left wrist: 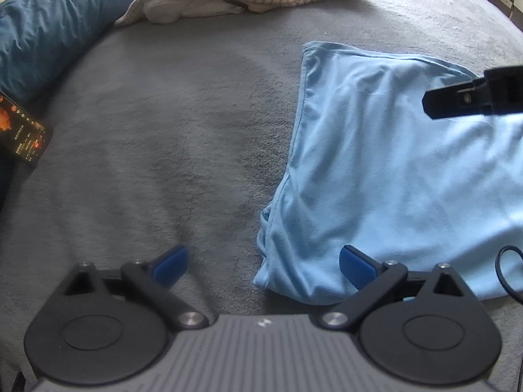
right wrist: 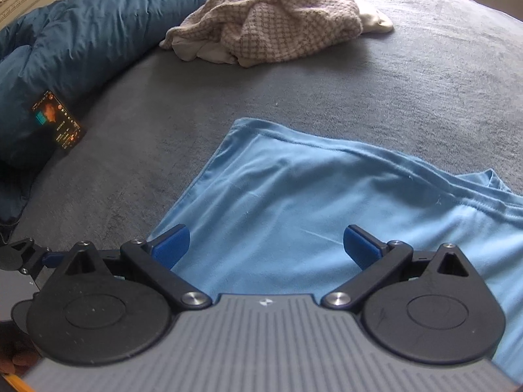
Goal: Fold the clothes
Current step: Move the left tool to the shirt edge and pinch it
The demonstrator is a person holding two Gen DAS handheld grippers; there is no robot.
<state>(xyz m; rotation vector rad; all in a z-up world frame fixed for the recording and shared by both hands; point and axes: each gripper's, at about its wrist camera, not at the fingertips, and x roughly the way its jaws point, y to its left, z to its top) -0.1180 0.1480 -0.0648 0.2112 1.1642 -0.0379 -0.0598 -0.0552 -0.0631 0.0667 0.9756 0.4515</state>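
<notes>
A light blue garment (left wrist: 385, 163) lies flat and partly folded on the grey bed cover (left wrist: 163, 137). My left gripper (left wrist: 263, 268) is open, hovering over the garment's near left corner, with nothing between its blue pads. The right gripper's black tip (left wrist: 457, 98) pokes in from the right above the cloth. In the right wrist view the same blue garment (right wrist: 327, 196) spreads below my right gripper (right wrist: 266, 245), which is open and empty above the cloth.
A crumpled beige checked garment (right wrist: 278, 23) with white cloth under it lies at the far side. A dark blue duvet (right wrist: 81, 39) runs along the left. A lit phone (right wrist: 59, 121) rests against it. Grey bed cover (right wrist: 392, 81) lies between.
</notes>
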